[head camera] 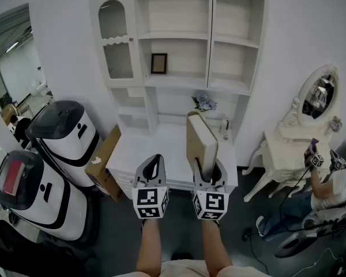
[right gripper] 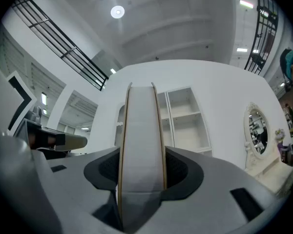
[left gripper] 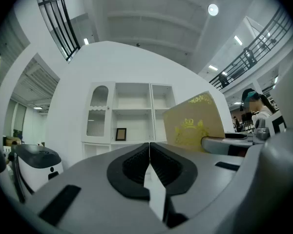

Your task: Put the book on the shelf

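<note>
A: We have the book (head camera: 200, 138) standing upright in our right gripper (head camera: 210, 178), whose jaws clamp the two covers near the lower end. Our left gripper (left gripper: 149, 156) is pressed together on nothing. The book hangs over the white desk top (head camera: 139, 154), short of the shelf unit (head camera: 172, 35).

B: Then we carry it up and forward, upright. We aim for an open compartment, and the right-hand ones look free. We seat its lower edge flat on the board before we loosen.

A: We mind the small picture frame (head camera: 158, 63) in the middle bay.

B: It looks like a thick hardback with stiff tan boards, a gold crown stamp and a pale page block. Smooth covers may slip, so we grip firmly. The shelf seems to be white painted wood, with grooved back panels and one arched door.
</note>
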The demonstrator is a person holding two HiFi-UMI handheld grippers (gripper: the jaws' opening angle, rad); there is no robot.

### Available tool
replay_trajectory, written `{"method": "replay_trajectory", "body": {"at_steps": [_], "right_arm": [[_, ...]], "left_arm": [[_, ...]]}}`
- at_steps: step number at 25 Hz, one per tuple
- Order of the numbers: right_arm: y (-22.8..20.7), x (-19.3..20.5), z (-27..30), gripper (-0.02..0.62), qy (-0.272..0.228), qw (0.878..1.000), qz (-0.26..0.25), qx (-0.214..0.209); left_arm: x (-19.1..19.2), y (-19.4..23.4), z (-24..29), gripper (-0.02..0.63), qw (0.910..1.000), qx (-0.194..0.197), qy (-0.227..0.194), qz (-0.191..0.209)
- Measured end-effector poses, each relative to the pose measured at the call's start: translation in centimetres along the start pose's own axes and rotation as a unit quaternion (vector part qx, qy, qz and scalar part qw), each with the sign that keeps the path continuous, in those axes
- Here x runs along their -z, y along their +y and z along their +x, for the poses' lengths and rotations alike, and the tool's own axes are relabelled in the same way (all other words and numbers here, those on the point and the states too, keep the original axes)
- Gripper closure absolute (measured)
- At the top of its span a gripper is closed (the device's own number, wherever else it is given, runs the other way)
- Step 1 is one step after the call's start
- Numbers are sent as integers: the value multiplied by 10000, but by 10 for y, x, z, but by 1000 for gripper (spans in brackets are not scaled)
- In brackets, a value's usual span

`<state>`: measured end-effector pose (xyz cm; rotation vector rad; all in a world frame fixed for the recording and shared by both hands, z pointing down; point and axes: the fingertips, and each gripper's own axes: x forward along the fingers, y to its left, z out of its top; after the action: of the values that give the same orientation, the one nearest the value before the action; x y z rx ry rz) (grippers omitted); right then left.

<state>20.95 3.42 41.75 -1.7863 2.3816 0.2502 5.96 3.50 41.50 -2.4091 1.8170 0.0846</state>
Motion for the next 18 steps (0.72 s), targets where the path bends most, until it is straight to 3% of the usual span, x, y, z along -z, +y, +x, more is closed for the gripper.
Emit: {"method": "replay_trajectory", "body": {"at_steps": [14, 18], "right_arm": [[-7, -16, 8, 367, -443, 9982, 320, -249], [-11, -17, 12, 369, -497, 9980, 138, -363]], "left_arm": [[-2, -4, 11, 586, 10000, -80, -38, 39], [3, -7, 17, 586, 9998, -192, -22, 14]]}}
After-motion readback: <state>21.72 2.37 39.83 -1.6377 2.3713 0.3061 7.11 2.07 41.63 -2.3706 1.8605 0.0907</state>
